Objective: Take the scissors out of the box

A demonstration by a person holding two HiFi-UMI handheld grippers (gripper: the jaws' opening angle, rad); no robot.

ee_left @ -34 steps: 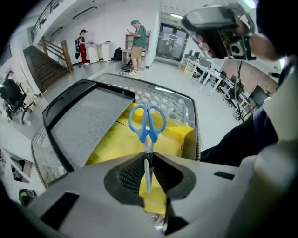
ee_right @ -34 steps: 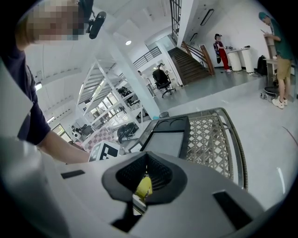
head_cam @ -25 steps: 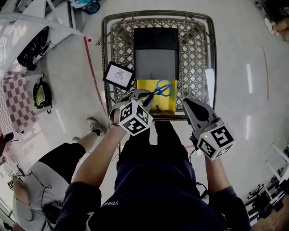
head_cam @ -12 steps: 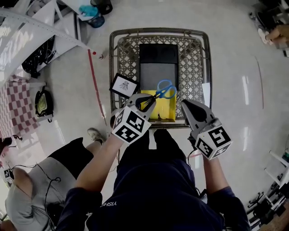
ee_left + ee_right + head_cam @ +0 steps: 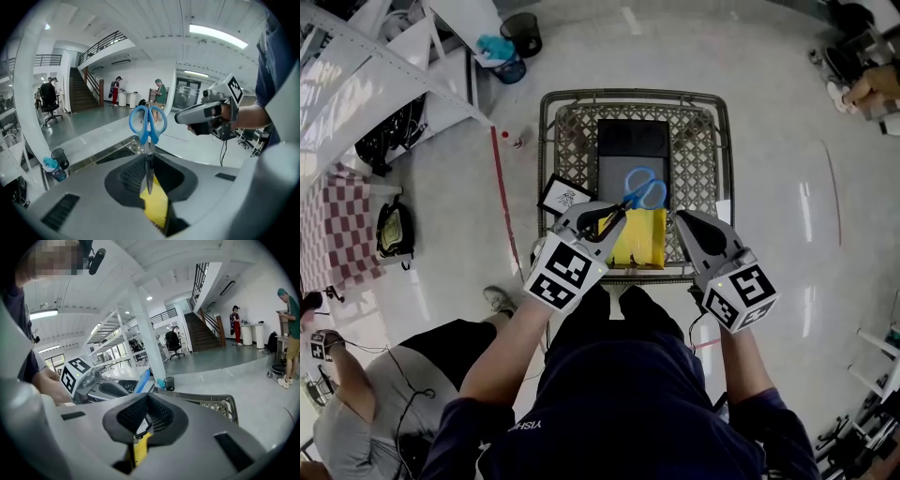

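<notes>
Left tongs [image 5: 605, 220] clamped on the scissors [image 5: 642, 190], up over the cart!

The blades are pinched between the left tongs' jaws, and the blue handles point far, above the far edge of the yellow box [image 5: 645, 246]. On the right, the right tongs [image 5: 689, 225] hover just beside that box, clenched on nothing. Under both sits the wire cart [image 5: 722, 159], with a black box [image 5: 633, 141] at the far end and a white marker card [image 5: 564, 197] at its left rim.
</notes>
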